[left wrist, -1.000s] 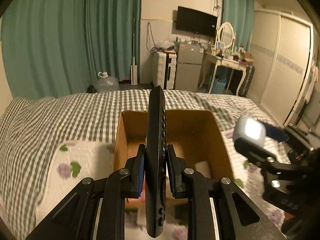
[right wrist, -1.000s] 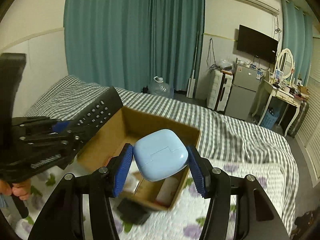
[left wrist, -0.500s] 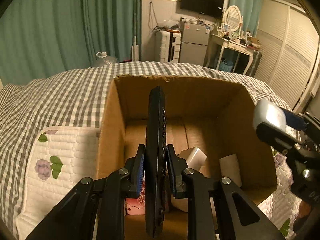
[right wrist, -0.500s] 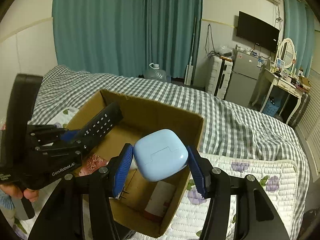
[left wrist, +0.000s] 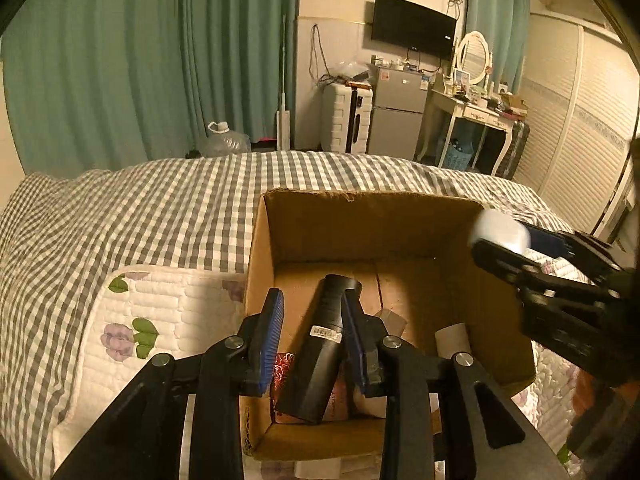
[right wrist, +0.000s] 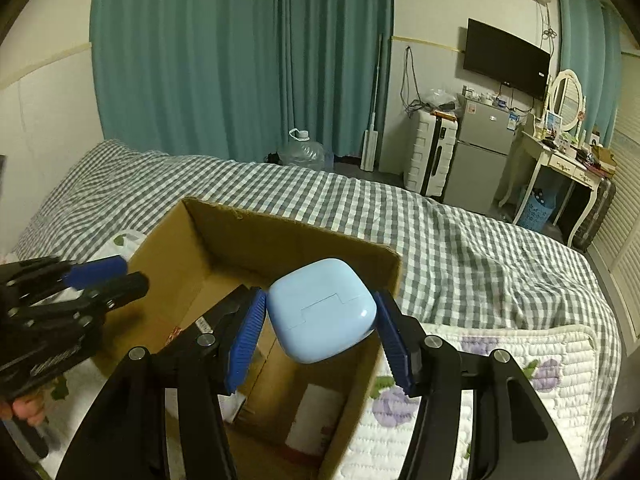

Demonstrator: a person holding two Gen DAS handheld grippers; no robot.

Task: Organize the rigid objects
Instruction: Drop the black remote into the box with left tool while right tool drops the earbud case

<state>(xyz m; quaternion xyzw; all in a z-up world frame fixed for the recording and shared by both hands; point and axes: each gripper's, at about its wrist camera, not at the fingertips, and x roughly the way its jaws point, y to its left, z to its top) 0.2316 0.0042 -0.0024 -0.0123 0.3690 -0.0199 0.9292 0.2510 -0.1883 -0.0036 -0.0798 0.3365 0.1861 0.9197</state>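
i'm in the middle of the drop-off step: both my tongs are over the cardboard box (left wrist: 400,220) that sits on the checked bedspread (left wrist: 140,208), and each has brought one thing to put in it. my left gripper (left wrist: 312,320) has just been opening its jaws, and the black remote (left wrist: 320,356) now lies between them, tipped over with its flat back and a small label showing. the left blue pad stands clear of it and the right one looks just beside it, so i judge it let go and lying loose in the box, though its lower end is partly hidden. its long axis runs from the near wall of the box up toward the far wall, the far end leaning a little to the right, low over the box floor beside a red packet (left wrist: 282,368) and some pale items. my right gripper (right wrist: 320,316) is clamped on the light blue case (right wrist: 322,308), held above the box's right-hand rim, seam facing me. next, i think, the left tongs should back out without nudging the remote, and the right ones should come further inward and lower over a bare patch of floor before they part.
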